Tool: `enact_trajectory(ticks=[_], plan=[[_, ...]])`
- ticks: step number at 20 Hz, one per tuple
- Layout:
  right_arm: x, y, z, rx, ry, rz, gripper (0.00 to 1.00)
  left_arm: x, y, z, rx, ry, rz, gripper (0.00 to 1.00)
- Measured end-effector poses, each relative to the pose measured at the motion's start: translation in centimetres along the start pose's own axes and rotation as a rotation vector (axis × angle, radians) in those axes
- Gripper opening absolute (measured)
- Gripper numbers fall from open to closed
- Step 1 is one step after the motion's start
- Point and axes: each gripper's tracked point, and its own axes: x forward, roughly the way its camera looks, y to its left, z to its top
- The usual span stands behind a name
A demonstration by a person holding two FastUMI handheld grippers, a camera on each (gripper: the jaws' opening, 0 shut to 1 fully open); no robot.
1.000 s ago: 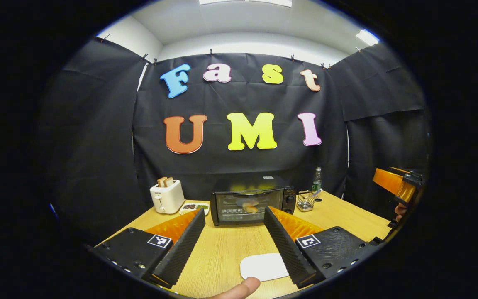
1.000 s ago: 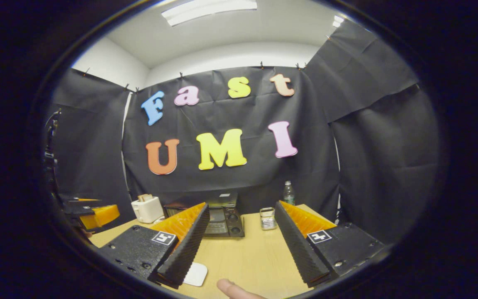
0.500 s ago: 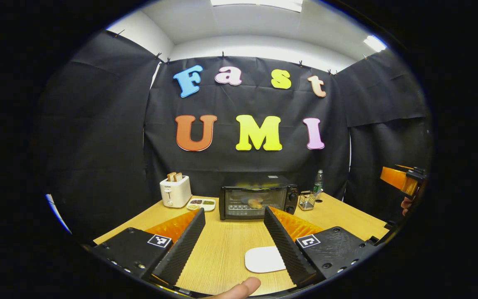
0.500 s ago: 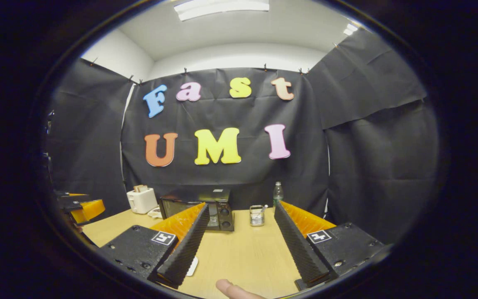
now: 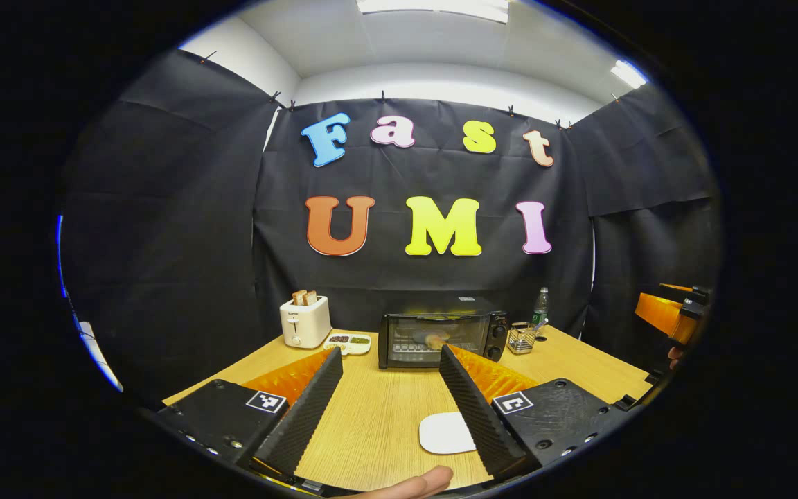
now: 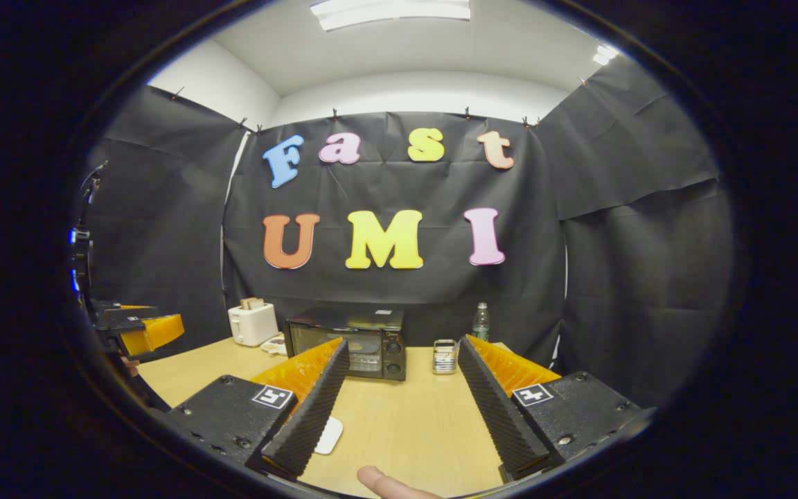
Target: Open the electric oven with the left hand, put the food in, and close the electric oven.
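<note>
At far centre of the bench (image 5: 371, 416): electric oven (image 5: 440, 338), door closed, food (image 5: 433, 340) visible behind its glass. Task judged complete or nearly so; no further move seems required. Left tool (image 5: 388, 395) and right tool (image 6: 402, 391): both spread, holding nothing. Far left: toaster (image 5: 304, 321) holding bread; small dish (image 5: 348, 342) of condiments.

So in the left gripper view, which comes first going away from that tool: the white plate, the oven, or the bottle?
1. White plate: on the table just ahead of the left tool, beside its right finger.
2. Oven: farther back, middle of the table, door shut.
3. Bottle: at the back right, by the wall, behind the oven's line.
</note>
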Motion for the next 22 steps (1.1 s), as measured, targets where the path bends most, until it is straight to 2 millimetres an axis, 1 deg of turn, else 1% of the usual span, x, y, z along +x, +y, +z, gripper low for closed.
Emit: enact_trajectory(ticks=[3,4,8,13,16,17,19,20,22], plan=[[-0.2,0.0,-0.2,0.0,-0.002,0.011,1.0,-0.8,-0.4,0.6,0.025,-0.025,-0.011,0.93],[-0.3,0.0,-0.3,-0.003,-0.002,0.013,0.96,-0.9,-0.5,0.5,0.028,-0.027,-0.01,0.93],[-0.7,0.2,-0.2,-0.011,-0.003,0.021,0.99,-1.1,-0.4,0.3,0.026,-0.02,-0.01,0.93],[-1.2,0.1,-0.1,-0.015,-0.019,0.023,0.99,-1.3,-0.5,0.8,0.005,-0.036,-0.005,0.93],[-1.0,0.2,-0.2,-0.02,-0.016,0.032,1.0,-1.4,-0.7,1.1,0.014,-0.049,-0.005,0.93],[-1.0,0.3,-0.2,-0.021,-0.016,0.034,0.99,-1.4,-0.8,1.1,0.014,-0.049,-0.008,0.93],[-0.9,0.4,-0.5,-0.024,-0.01,0.039,1.0,-1.4,-1.1,0.9,0.016,-0.047,-0.016,0.93],[-0.8,0.4,-0.6,-0.026,-0.006,0.041,0.99,-1.4,-1.2,0.8,0.017,-0.044,-0.019,0.93],[-0.7,0.4,-0.8,-0.028,-0.002,0.042,0.99,-1.4,-1.0,0.7,0.017,-0.039,-0.017,0.93]])
